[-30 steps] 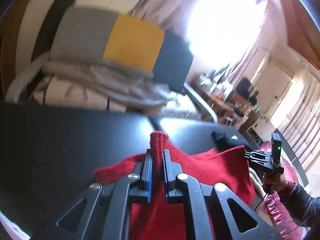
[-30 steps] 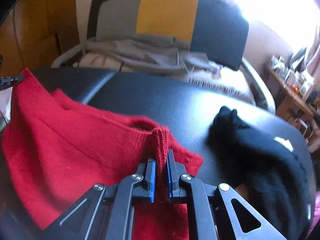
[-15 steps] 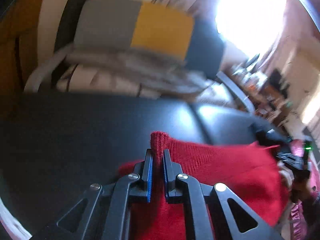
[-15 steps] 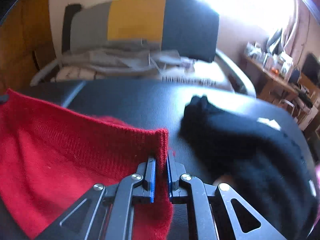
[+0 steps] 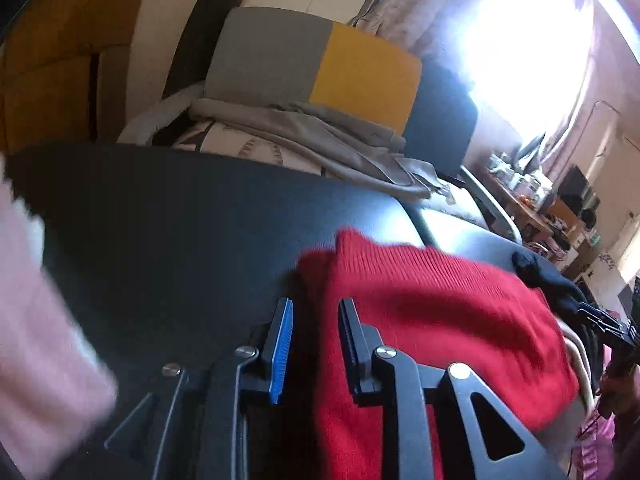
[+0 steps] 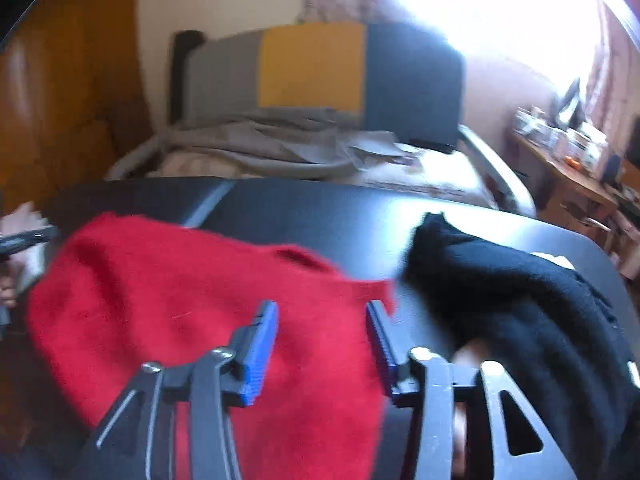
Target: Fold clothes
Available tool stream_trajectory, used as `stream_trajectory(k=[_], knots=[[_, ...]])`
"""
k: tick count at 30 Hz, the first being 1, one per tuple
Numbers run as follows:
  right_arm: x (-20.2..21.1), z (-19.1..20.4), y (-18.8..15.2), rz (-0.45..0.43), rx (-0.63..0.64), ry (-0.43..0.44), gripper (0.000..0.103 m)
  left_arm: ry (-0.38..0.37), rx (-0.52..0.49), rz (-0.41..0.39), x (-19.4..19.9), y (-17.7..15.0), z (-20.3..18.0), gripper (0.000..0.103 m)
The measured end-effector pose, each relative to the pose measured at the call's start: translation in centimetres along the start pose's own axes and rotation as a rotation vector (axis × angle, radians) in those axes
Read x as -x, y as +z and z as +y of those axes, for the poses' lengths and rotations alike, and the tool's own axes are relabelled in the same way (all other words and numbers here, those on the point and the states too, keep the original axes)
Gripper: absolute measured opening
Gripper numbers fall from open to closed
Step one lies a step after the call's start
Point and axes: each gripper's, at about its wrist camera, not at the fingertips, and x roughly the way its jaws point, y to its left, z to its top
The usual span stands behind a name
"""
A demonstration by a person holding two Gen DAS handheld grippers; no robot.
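A red knit garment [image 6: 208, 304] lies bunched on the black table [image 6: 320, 216]; in the left wrist view the same red garment [image 5: 432, 304] spreads to the right of my fingers. My left gripper [image 5: 314, 328] is open, its jaws apart over the garment's left edge, holding nothing. My right gripper [image 6: 320, 332] is open too, above the garment's right part, with nothing between its blue pads [image 6: 260, 352]. A black garment [image 6: 516, 308] lies in a heap to the right of the red one.
Behind the table stands a chair with a grey, yellow and dark back [image 5: 328, 68], with grey cloth [image 5: 320, 132] piled on its seat. A cluttered wooden shelf [image 6: 576, 168] is at the far right. A pink blurred sleeve [image 5: 36, 320] fills the left wrist view's lower left.
Both grippers were shut on the red garment's edge; both have opened and let it go. The garment has dropped onto the table, bunched. A pink sleeve has entered the left wrist view.
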Motion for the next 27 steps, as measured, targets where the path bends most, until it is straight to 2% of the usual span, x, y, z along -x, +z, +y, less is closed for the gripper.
stream_trajectory(k=[3,5,7,10,13,18,19,21,22,25,27], knots=[[1.9,3.0,-2.1,0.021,0.018,0.087,0.064,-0.086,0.066,0.011,2.2,-3.3,0.8,0.034],[2.2,4.5,-3.8,0.05,0.007,0.121,0.07,-0.151,0.109,0.023,3.4,-5.5,1.4,0.049],[1.6,5.2,-5.8,0.094,-0.035,0.15,0.071,-0.161,0.106,0.054,4.1,-7.0,1.5,0.057],[0.6,5.7,-7.9,0.136,-0.078,0.145,0.071,-0.164,0.091,0.106,3.7,-8.5,1.4,0.061],[-0.7,5.9,-9.8,0.167,-0.115,0.131,0.076,-0.188,0.083,0.098,3.5,-8.7,1.2,0.064],[-0.9,5.9,-10.4,0.124,-0.133,0.154,0.091,-0.217,0.111,0.108,1.4,-7.5,1.3,0.068],[-1.1,6.1,-10.5,0.122,-0.121,0.149,0.095,-0.229,0.113,0.135,0.6,-7.3,1.2,0.064],[-1.7,6.8,-10.4,0.131,-0.081,0.13,0.101,-0.198,0.083,0.163,-0.2,-7.2,0.4,0.037],[-1.9,7.2,-10.4,0.136,-0.06,0.12,0.103,-0.178,0.067,0.169,-0.2,-7.2,0.2,0.01],[-1.6,7.1,-10.6,0.164,-0.015,0.111,0.103,-0.22,0.05,0.195,0.9,-7.4,0.3,0.009],[-1.4,7.1,-10.8,0.184,0.014,0.106,0.103,-0.179,-0.042,0.207,2.5,-7.9,0.1,0.008]])
